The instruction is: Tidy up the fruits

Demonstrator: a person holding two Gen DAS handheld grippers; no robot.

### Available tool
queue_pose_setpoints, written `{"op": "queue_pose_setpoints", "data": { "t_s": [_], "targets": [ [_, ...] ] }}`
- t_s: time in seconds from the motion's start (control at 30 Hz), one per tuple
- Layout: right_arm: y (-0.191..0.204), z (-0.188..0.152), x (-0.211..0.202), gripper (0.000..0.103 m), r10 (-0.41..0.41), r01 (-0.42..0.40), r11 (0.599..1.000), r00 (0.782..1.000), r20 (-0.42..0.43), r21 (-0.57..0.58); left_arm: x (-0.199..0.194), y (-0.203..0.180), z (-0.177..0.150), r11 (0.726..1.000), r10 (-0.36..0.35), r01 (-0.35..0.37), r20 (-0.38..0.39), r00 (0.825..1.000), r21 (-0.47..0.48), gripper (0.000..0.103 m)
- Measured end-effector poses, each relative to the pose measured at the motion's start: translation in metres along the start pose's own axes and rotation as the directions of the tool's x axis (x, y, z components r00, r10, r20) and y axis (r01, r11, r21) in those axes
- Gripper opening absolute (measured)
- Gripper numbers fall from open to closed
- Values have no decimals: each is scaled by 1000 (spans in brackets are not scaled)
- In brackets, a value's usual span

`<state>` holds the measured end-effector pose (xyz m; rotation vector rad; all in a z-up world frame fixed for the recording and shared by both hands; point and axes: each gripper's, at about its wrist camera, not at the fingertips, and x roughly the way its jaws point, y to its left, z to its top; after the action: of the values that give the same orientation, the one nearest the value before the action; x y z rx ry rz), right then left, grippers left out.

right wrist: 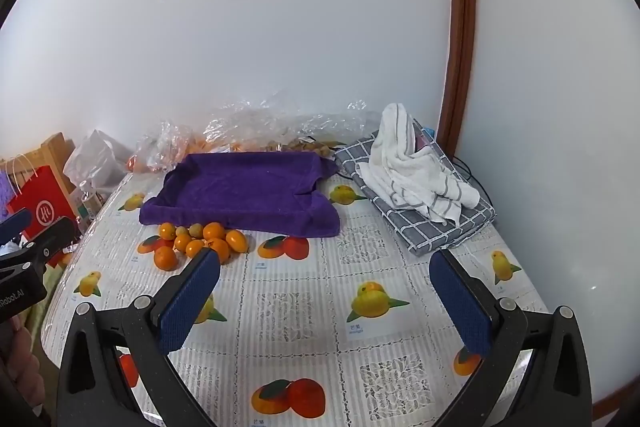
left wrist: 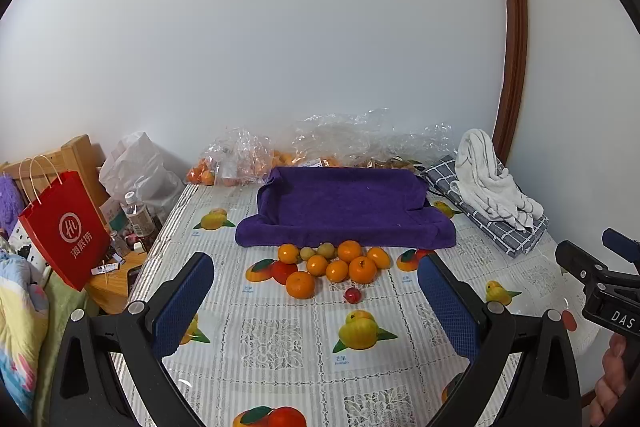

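Both held low over the table [right wrist: 400, 255], level w/ each other: left gripper [left wrist: 316, 291] spread wide, right gripper [right wrist: 324, 291] spread too, both empty. Fruits [left wrist: 334, 265] piled just in front of the purple towel tray [left wrist: 344, 207]. Right finger [right wrist: 192, 303] hides part of the pile.

Red paper bag [left wrist: 66, 231], far left beside the bench: white round logo w/ "HL"-like mark, 3 Chinese chars below, approx. "海底捞". Right tool [left wrist: 600, 283], seen at right edge of left view: white "DAS", rest cut off. Left tool [right wrist: 24, 259], at left edge of right view: "RobotAI", partly cut. Tablecloth [left wrist: 280, 339]: tiny captions under fruit prints, e.g. "芒果"; Latin line beneath too small to read.
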<state>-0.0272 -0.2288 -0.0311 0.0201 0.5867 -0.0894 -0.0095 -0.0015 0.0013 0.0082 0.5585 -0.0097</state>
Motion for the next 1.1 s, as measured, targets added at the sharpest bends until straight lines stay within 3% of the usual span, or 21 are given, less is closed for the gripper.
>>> {"op": "queue_pose_setpoints", "data": {
  "t_s": [1.1],
  "targets": [
    [4,-6,-5,103,24,-24,1000,1000,12,0,-1,0,-4,1000,6,-6,1,1000,-4,103]
  ]
}}
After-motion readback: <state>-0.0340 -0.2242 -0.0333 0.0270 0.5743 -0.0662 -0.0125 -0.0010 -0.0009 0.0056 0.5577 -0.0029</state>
